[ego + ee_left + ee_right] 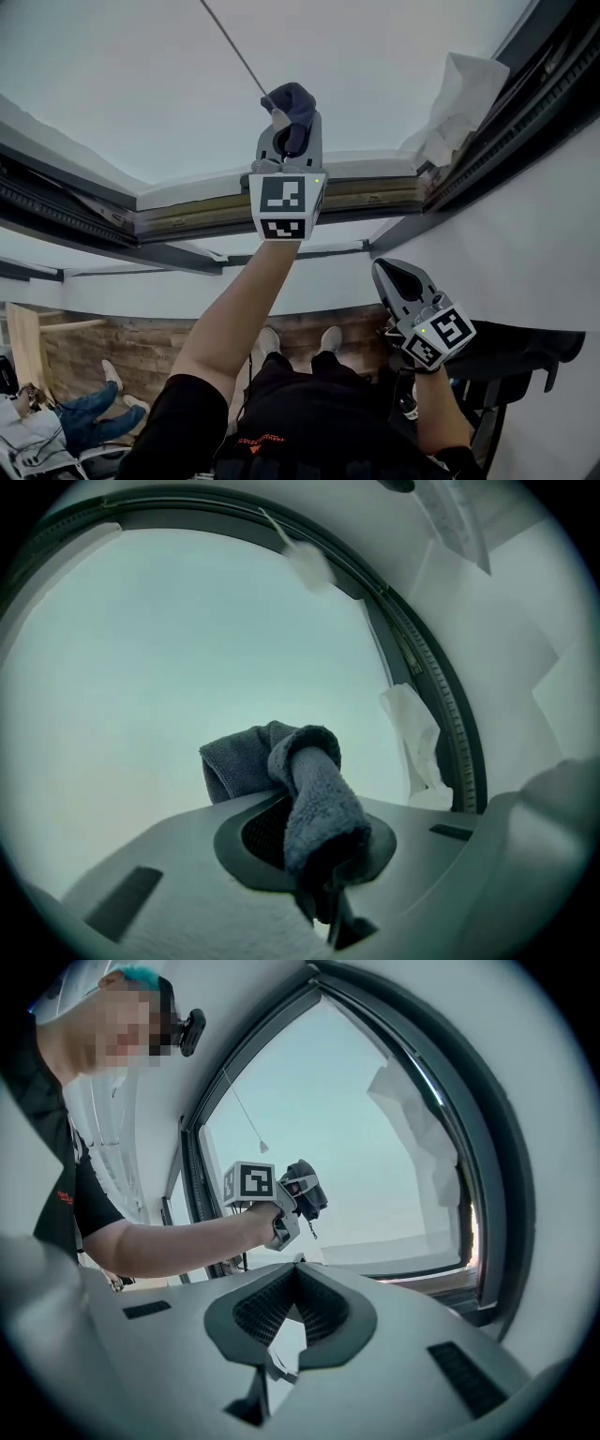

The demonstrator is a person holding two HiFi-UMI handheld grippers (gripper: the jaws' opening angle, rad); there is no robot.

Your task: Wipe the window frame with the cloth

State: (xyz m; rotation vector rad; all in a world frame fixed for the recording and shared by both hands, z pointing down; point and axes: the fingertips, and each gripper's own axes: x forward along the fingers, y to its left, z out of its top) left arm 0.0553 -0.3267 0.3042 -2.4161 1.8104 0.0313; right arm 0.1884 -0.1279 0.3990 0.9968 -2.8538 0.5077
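While the left gripper [289, 122] is raised before the pane, the dark cloth [294, 99] is seen clenched in its jaws, over the glass, near the window frame [187, 211] — contact not discernible. Further right, the right gripper [386, 272] is held low — jaws closed together, nothing gripped.

A plain indoor room is shown, the kind not told for certain. A large window pane [375, 66] is set in a dark frame [84, 202] between bare white walls [525, 253]. Crumpled white wrapping [459, 98] is seen stuck at one frame corner. A wood-plank floor [141, 352] is seen, with a seated person [89, 412] in jeans.
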